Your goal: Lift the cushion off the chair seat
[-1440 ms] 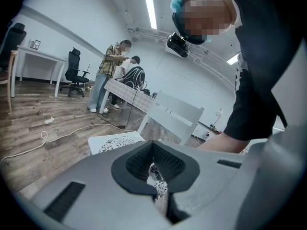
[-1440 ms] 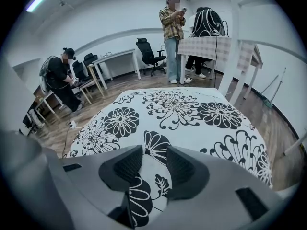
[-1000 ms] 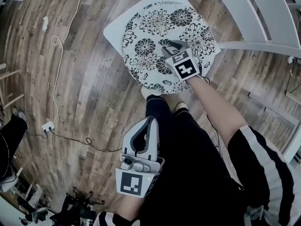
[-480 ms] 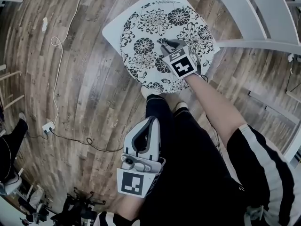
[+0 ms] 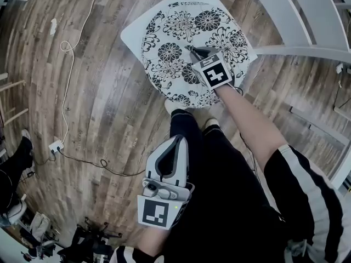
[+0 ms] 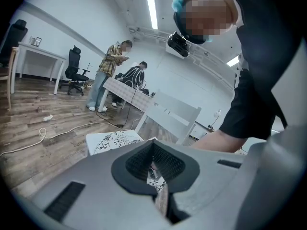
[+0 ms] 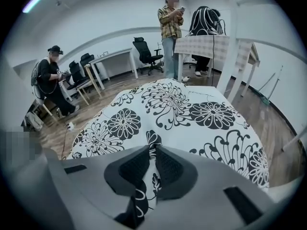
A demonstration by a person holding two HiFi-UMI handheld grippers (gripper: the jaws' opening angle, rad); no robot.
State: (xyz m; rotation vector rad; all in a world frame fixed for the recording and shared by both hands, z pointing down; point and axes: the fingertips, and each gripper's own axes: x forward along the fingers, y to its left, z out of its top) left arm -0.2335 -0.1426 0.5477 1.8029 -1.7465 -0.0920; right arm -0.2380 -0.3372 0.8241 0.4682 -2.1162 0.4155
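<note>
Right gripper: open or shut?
Shut on the cushion. The right gripper has just been closing its jaws; a fold of fabric is pinched between them.

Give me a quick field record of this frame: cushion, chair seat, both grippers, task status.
cushion: round, white with black flower print, lying flat on the seat
chair seat: white, on a wood floor
right gripper: jaws have just been closing, now pinching a fold of the cushion
left gripper: shut, empty, held low, away from the seat
task status: cushion gripped, not yet lifted
</note>
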